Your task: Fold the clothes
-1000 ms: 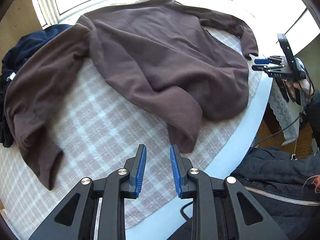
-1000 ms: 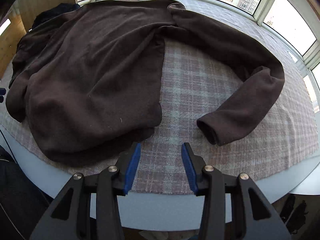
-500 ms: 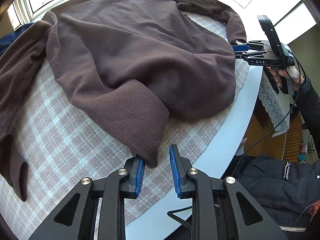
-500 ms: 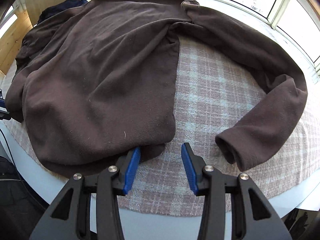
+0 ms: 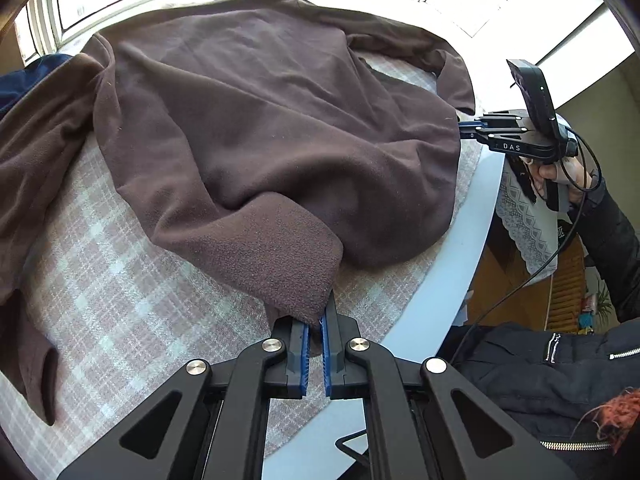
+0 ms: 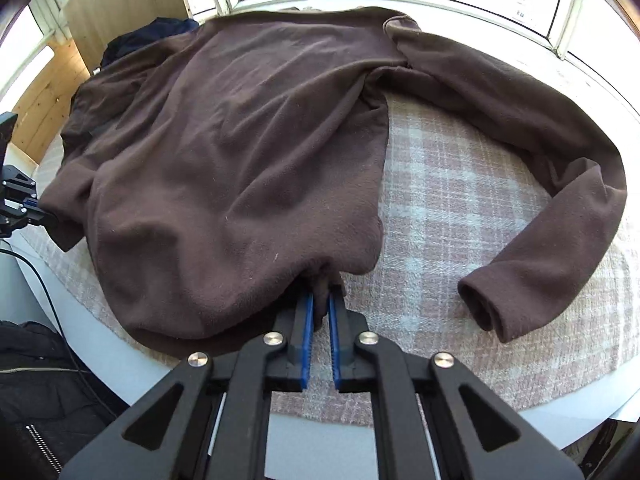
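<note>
While both grippers sit at the near edge of the table, each has its blue pads pinched nearly together on a corner of the brown fleece sweater.

Left gripper: jaws almost closed, a thick folded hem corner bunched between the tips. Ahead of the jaws the sweater body spreads over the checked pink-and-white cloth. Off to the jaws' left, one sleeve trails down the cloth, cuff nearest the camera. A dark navy garment lies beyond that sleeve, by the window. To the jaws' right, across the hem, the right gripper meets the opposite corner, held by a hand with a cable hanging from it. A black zipped jacket fills the lower right, beside the pale blue table rim.

Right gripper: jaws narrowed to a slim gap, a fold of hem caught between them. Sweater body rises straight ahead and to the jaws' left; bare checked cloth lies to the right. Farther right the other sleeve curves round, its open cuff pointing toward the jaws, well apart from them. Far left, the left gripper touches the hem corner. Nothing blocks either grip.
</note>
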The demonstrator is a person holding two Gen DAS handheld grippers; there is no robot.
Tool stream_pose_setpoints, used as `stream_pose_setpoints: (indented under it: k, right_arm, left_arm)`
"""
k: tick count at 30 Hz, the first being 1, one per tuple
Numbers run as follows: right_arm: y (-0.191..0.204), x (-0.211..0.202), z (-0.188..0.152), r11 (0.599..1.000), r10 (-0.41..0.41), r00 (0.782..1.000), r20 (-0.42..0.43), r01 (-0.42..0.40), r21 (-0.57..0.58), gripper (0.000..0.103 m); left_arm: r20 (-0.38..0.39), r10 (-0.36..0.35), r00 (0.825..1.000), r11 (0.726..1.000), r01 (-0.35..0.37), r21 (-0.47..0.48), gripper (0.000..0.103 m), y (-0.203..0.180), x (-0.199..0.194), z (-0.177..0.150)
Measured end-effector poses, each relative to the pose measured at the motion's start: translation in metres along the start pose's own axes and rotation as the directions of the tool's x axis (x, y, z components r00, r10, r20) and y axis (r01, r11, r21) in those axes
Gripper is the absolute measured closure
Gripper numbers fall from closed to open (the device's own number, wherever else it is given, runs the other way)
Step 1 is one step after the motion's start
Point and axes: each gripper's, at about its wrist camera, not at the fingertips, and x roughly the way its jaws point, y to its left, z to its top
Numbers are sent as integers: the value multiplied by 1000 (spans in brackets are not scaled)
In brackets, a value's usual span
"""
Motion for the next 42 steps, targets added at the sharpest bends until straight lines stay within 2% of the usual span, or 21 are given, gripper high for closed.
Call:
stream_pose_setpoints:
  k: [5, 8, 10, 12, 15, 17, 19, 20, 25, 27, 28, 29, 30, 31, 32, 33, 36, 37, 39, 41, 42]
  right_arm:
    - [1, -66, 14, 998, 47, 990, 131, -51, 31, 96]
    - [1, -96, 15, 999, 27, 985, 169, -33, 32, 96]
    - [-3, -98, 9, 997, 25, 987, 162, -35, 63, 96]
    - [-5, -85, -5, 993, 34, 993, 117, -47, 109, 96]
    - [-9, -65, -27, 982, 51, 997, 51, -60, 178, 96]
    - [-11, -51, -42, 972, 65, 998, 7, -65, 224, 96]
    - [-14, -38, -57, 960, 82, 996, -36, -69, 270, 96]
    - [-14, -43, -56, 957, 92, 995, -25, -81, 279, 96]
    - [-14, -98, -36, 939, 149, 981, 121, -179, 293, 96]
    - [-17, -109, -36, 940, 136, 979, 149, -175, 293, 96]
    - [-19, -104, -39, 948, 95, 989, 115, -125, 293, 96]
    - [-20, -94, -45, 955, 36, 998, 57, -51, 291, 95]
    - [-23, -75, -53, 955, 0, 999, -44, 13, 296, 95]
    - [-26, -52, -63, 951, -22, 986, -166, 72, 302, 95]
    - [-28, -43, -64, 949, -38, 978, -206, 100, 298, 95]
    - [-28, -43, -59, 950, -51, 978, -202, 110, 292, 95]
    - [-29, -41, -45, 951, -90, 978, -189, 140, 275, 94]
    - [-30, -41, -41, 951, -103, 977, -185, 151, 269, 94]
    - [-26, -43, -27, 958, -122, 980, -157, 158, 238, 94]
    - [-13, -46, 1, 975, -138, 985, -108, 154, 159, 93]
    - [-7, -45, 17, 979, -153, 984, -87, 163, 121, 93]
  left_arm:
    - [69, -48, 996, 999, 50, -22, 99, 12, -56, 1]
    - [87, -64, 994, 997, 67, -38, 99, 22, -83, -5]
    - [74, -70, 995, 995, 75, -60, 99, 30, -84, -10]
    - [8, -95, 995, 988, 95, -125, 99, 43, -63, -23]
    - [-146, -65, 987, 981, 37, -189, 99, 61, -19, -54]
    - [-176, -102, 979, 968, 57, -245, 99, 72, -1, -66]
    - [-161, -128, 979, 962, 83, -261, 99, 73, -3, -62]
    - [-146, -133, 980, 963, 93, -251, 99, 70, -9, -57]
    - [-54, -126, 991, 982, 117, -151, 99, 45, -68, -33]
    - [-61, -70, 996, 991, 63, -115, 98, 43, -75, -32]
    - [-102, -19, 995, 995, 9, -99, 94, 45, -68, -35]
    - [-171, 31, 985, 994, -48, -96, 90, 51, -53, -41]
    - [-246, 82, 966, 990, -108, -94, 88, 57, -36, -51]
    - [-300, 112, 947, 984, -147, -99, 92, 63, -24, -62]
    - [-348, 134, 928, 978, -181, -106, 92, 70, -14, -72]
    - [-363, 124, 923, 975, -182, -130, 92, 75, -10, -78]
    - [-297, 136, 945, 969, -189, -159, 92, 83, -25, -68]
    - [-271, 163, 949, 968, -207, -143, 89, 83, -31, -58]
    - [-217, 212, 953, 966, -238, -99, 89, 81, -41, -34]
    - [-160, 253, 954, 959, -269, -90, 88, 88, -51, -8]
    - [-136, 306, 942, 945, -318, -78, 85, 93, -57, 3]
